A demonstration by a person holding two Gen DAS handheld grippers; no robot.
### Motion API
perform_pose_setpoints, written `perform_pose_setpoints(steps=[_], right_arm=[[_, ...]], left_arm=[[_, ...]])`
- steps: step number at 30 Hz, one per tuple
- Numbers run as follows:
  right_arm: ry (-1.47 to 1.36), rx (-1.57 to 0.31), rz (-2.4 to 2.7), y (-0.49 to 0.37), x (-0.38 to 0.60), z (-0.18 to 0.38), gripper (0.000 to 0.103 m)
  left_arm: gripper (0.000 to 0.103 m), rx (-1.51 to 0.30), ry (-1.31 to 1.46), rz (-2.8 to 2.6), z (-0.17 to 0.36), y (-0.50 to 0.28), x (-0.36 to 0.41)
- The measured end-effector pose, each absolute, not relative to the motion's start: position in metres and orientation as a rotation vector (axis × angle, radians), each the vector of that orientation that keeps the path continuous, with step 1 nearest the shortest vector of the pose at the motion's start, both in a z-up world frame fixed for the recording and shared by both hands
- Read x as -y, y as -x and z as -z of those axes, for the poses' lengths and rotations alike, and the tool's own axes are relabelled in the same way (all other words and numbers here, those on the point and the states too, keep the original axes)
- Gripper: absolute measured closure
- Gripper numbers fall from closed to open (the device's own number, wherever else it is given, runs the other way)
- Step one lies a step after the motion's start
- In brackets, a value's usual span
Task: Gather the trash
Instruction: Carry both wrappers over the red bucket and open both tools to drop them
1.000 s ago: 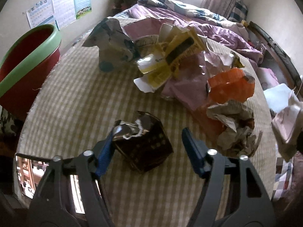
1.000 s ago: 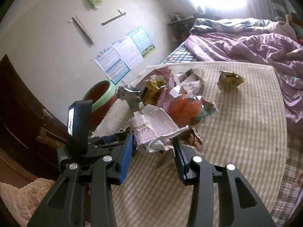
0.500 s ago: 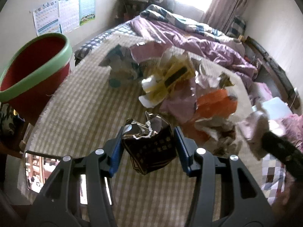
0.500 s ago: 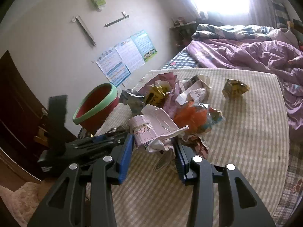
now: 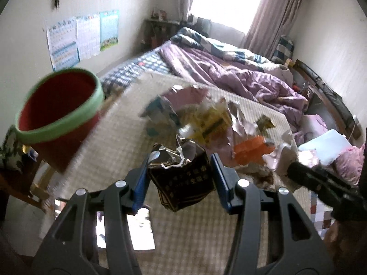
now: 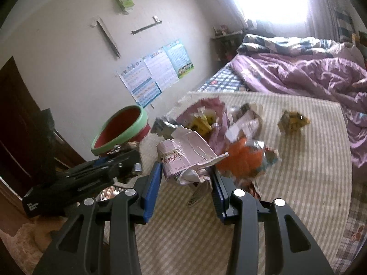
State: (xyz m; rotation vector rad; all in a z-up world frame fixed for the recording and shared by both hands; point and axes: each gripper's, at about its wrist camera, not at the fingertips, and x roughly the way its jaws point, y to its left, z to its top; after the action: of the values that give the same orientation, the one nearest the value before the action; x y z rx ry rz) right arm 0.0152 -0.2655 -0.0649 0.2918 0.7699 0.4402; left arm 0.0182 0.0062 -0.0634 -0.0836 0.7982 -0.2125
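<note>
My left gripper is shut on a torn dark brown carton and holds it in the air above the checked mat. A red bin with a green rim stands to the left, off the mat's edge. My right gripper is shut on a crumpled white and pink paper pack, lifted off the mat. In the right wrist view the red bin sits behind the left gripper's black body. A heap of wrappers lies on the mat, with an orange bag in it.
A small yellow crumpled wrapper lies alone on the mat to the right. A purple quilt covers the bed behind. Posters hang on the left wall. A dark wooden door stands at the far left.
The left gripper closed on the dark carton and lifted it off the mat, tilting up so the bin and room come into view. The right gripper keeps its paper pack and shifted only slightly.
</note>
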Motion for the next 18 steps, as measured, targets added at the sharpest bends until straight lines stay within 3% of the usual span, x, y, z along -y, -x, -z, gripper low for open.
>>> perform_pose_setpoints(steps=[18], right_arm=[[-0.271,-0.722,-0.489,-0.038,0.223,0.04,0.062]], left_arm=[[0.054,-0.713,0.118,0.001,0.034,-0.018,-0.099]])
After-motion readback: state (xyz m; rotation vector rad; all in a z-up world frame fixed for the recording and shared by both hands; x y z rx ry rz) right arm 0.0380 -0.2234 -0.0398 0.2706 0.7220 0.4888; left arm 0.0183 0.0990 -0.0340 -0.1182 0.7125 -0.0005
